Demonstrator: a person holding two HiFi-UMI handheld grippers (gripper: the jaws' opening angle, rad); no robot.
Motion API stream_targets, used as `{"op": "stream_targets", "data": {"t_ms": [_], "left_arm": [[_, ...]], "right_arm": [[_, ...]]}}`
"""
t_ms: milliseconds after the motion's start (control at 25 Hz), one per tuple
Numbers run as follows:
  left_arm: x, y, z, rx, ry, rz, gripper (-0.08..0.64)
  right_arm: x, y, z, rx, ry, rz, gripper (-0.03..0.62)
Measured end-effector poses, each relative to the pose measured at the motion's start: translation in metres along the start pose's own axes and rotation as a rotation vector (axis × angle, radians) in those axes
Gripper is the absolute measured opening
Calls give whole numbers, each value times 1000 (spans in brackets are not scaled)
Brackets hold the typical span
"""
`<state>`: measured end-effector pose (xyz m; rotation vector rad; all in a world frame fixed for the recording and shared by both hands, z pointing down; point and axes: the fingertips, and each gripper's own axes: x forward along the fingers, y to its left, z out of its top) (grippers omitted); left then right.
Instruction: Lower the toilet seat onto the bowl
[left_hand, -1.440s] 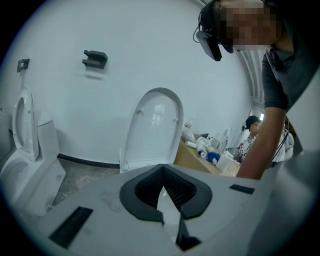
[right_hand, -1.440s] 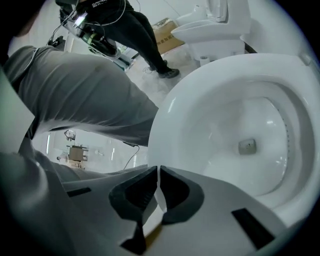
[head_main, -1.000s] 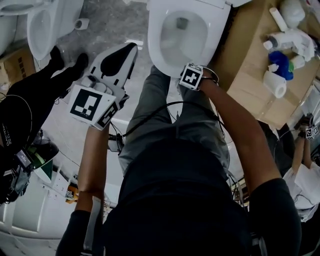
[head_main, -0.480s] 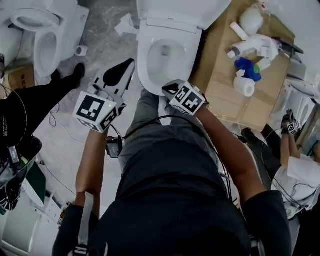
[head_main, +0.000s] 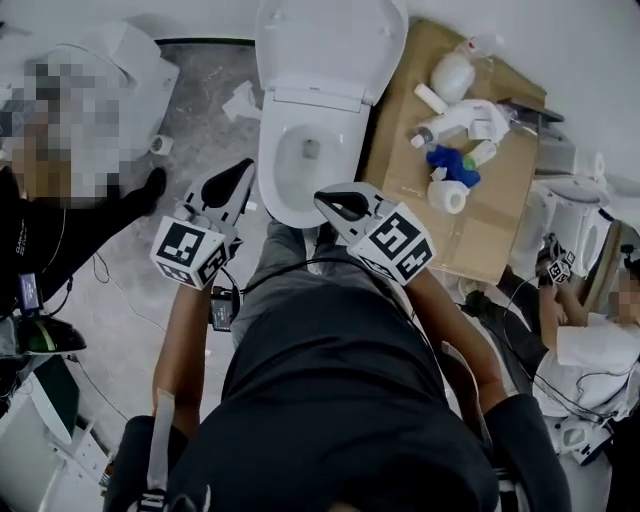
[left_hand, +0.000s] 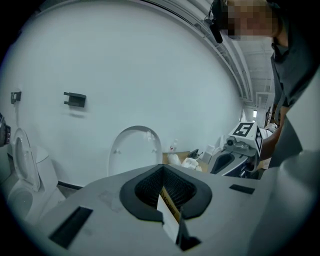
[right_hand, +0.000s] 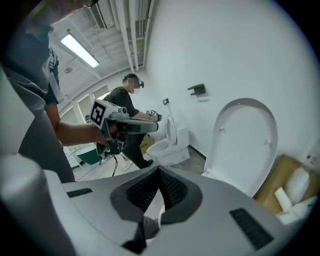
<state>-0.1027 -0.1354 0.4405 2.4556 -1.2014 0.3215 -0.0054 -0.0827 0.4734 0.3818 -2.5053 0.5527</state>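
A white toilet stands ahead of me in the head view, its bowl (head_main: 300, 170) uncovered. Its seat and lid (head_main: 330, 40) are tipped up against the wall. The left gripper view shows the raised lid (left_hand: 136, 149), and so does the right gripper view (right_hand: 246, 142). My left gripper (head_main: 243, 168) hangs shut just left of the bowl's front, holding nothing. My right gripper (head_main: 328, 197) is shut and empty over the bowl's front edge, apart from the seat. From each gripper view I see the other gripper, the right one (left_hand: 235, 150) and the left one (right_hand: 127, 125).
A cardboard box (head_main: 480, 235) right of the toilet carries bottles, a blue item (head_main: 443, 160) and a paper roll (head_main: 447, 197). A person in black (head_main: 45, 240) stands at the left, and another person (head_main: 585, 345) sits at the right. A second toilet (right_hand: 167, 142) stands further left.
My right gripper has come away from the bowl's front rim, up and toward me. The view has shifted, so the raised lid now shows. The left gripper has barely moved.
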Motion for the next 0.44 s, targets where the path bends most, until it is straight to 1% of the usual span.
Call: {"op": "stream_targets", "data": {"t_ms": [200,440], "left_arm": [[-6,-29,12,27,0,0,3],[-6,-81,13,37,6,-7,3]], "right_arm": [[-33,7,26,-52,-80,-12,8],[-65,16,21,-65,-128,-4,8]]}}
